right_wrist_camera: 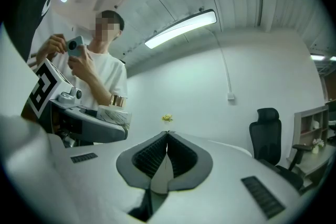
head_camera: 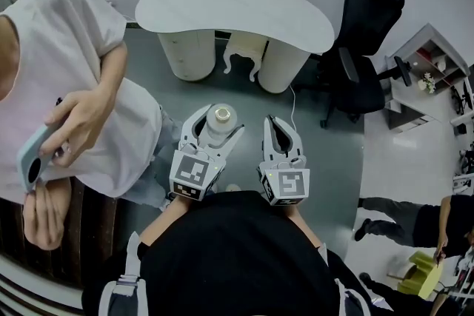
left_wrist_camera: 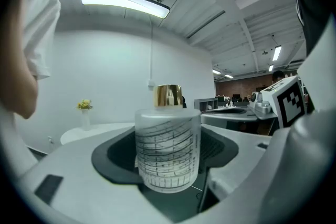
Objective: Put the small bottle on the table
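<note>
The left claw (head_camera: pixel 213 128) grips the small bottle (head_camera: pixel 221 117) upright between its jaws, above the grey floor (head_camera: pixel 244 92) and short of the white curved table (head_camera: pixel 237 7). The right claw (head_camera: pixel 277 133) hangs just beside it, jaws together. A person in a white shirt (head_camera: pixel 67 78) at the left holds a phone (head_camera: pixel 32 159), and a black chair (head_camera: pixel 366 22) stands at the right.

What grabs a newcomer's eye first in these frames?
The small frosted bottle with a gold cap, clamped upright in the left tool at centre of the head view. Beside it the right tool is shut and empty; ahead stands a white curved-top table, with a bystander in a white T-shirt holding a pale-blue phone at left.
</note>
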The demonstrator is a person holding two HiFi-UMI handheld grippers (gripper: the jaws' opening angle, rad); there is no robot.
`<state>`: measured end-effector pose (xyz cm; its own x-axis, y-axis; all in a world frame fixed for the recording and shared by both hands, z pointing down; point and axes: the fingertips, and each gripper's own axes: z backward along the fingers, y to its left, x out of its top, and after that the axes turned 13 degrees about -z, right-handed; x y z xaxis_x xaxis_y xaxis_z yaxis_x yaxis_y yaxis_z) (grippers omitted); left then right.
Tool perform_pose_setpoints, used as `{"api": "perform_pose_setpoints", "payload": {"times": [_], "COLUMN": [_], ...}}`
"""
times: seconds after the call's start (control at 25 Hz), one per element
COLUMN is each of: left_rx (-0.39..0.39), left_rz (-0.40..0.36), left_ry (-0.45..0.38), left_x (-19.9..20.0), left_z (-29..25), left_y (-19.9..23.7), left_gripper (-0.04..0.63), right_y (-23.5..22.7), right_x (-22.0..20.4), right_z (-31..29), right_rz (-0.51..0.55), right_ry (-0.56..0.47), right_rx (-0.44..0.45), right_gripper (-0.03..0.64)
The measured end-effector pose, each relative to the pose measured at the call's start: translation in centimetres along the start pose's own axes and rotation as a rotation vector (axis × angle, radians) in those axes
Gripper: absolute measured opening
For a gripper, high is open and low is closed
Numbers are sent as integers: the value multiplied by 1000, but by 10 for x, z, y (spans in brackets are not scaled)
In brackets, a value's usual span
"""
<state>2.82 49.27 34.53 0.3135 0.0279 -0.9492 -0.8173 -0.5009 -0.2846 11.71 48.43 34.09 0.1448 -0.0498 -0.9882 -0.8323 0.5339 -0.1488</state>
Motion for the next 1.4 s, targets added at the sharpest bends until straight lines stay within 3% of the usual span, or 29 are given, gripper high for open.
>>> {"api": "perform_pose_setpoints", "payload": {"times": [0.68,1.2,1.4], "left_rx": [41,31,20], "left_rz": [20,-6,59], "left_ry": [21,-10,5], "left_x": [-6,-20,-31], "left_z": [-36,-134,-169], "left_y": [13,116,156], "left_gripper": [334,334,334], "right_y": [-24,-61,-75], "right_x": [1,2,2], "right_z": [-34,-170,-224], "right_rz": [27,50,40], "right_ry": [5,-12,-13], "right_rx": [50,26,-2], "right_gripper": [23,23,23]}}
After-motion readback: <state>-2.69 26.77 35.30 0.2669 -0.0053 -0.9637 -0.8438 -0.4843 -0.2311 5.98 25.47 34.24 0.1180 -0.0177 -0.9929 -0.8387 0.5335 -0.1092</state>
